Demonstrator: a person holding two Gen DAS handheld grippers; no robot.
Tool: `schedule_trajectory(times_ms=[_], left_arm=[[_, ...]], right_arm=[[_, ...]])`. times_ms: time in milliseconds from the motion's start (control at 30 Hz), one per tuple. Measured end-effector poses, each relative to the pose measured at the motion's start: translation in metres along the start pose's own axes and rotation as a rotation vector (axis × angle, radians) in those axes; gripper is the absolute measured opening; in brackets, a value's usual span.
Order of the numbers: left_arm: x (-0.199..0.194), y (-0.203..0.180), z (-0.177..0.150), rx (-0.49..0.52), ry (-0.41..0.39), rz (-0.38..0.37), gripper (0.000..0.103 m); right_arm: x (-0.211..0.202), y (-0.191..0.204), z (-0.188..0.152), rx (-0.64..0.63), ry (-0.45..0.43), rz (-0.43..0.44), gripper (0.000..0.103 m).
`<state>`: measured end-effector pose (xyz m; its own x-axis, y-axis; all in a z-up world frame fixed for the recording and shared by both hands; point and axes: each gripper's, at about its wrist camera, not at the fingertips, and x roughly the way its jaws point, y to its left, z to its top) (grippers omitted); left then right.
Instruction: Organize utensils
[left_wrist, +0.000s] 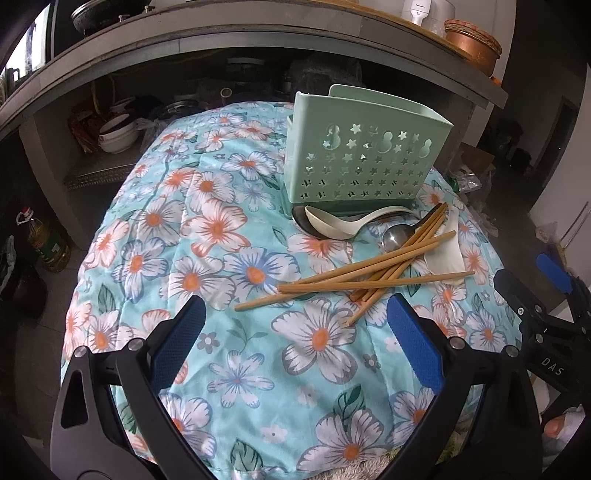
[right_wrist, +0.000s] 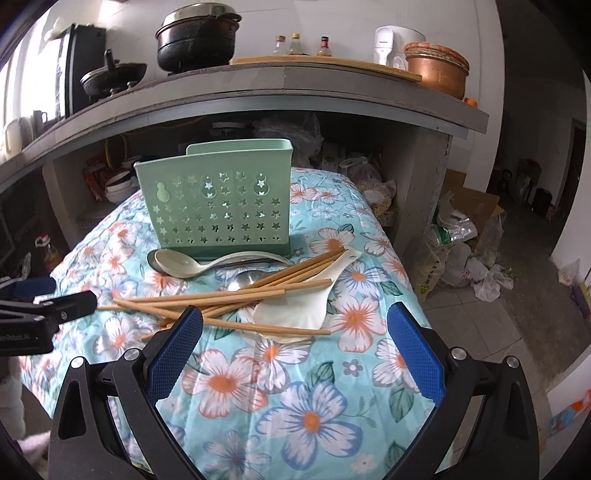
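1. Several chopsticks (left_wrist: 354, 275) lie loose and crossed on the flowered cloth (left_wrist: 229, 354) that covers the table, in a heap near the middle of it, towards the right edge in the left wrist view.
2. Under and beside them lie the spoons: a white spoon (right_wrist: 291, 308) with its bowl beneath the sticks, a metal spoon (left_wrist: 397, 236) partly hidden by them, and a second white spoon (right_wrist: 177, 264) farther back.
3. That second white spoon rests on another metal spoon, right against the foot of the holder (right_wrist: 218, 206).
4. The holder is pale green plastic with star-shaped holes, upright, towards the far edge of the table; its inside cannot be seen.
5. The left gripper (left_wrist: 295, 314) hangs above the near part of the cloth, its blue-padded fingers (left_wrist: 177, 343) spread wide and gripping nothing, just short of the sticks.
6. The right gripper (right_wrist: 295, 321) has its fingers equally wide apart and empty; its left finger overlaps the near ends of the sticks in its own view, and contact cannot be told.
7. Behind the table a shelf (right_wrist: 280, 79) carries black pots, bottles and a copper pot (right_wrist: 437, 72); bowls sit below it.
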<state>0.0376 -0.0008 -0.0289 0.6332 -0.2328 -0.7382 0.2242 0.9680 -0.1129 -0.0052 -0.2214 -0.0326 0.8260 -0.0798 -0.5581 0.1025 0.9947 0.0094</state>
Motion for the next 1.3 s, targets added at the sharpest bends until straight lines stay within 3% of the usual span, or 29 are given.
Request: schedule_trajectory(times_ms=[233, 633, 833, 1100, 1300], left_arm=[[0.023, 0.010, 0.014, -0.035, 0.004, -0.077, 0.095], [0.043, 0.038, 0.047, -0.052, -0.068, -0.037, 0.095], [0.056, 0.039, 0.061, -0.004, -0.071, -0.078, 0.095], [0.078, 0.033, 0.065, 0.025, 0.006, -0.190, 0.057], [0.102, 0.038, 0.066, 0.001, 0.078, -0.199, 0.038]], right_arm=[[0.017, -0.007, 0.001, 0.068, 0.053, 0.009, 0.098], [0.042, 0.001, 0.007, 0.064, 0.100, 0.032, 0.098], [0.051, 0.003, 0.012, 0.069, 0.104, 0.049, 0.098], [0.064, 0.005, 0.015, 0.076, 0.126, 0.055, 0.098], [0.069, 0.009, 0.018, 0.058, 0.125, 0.053, 0.097]])
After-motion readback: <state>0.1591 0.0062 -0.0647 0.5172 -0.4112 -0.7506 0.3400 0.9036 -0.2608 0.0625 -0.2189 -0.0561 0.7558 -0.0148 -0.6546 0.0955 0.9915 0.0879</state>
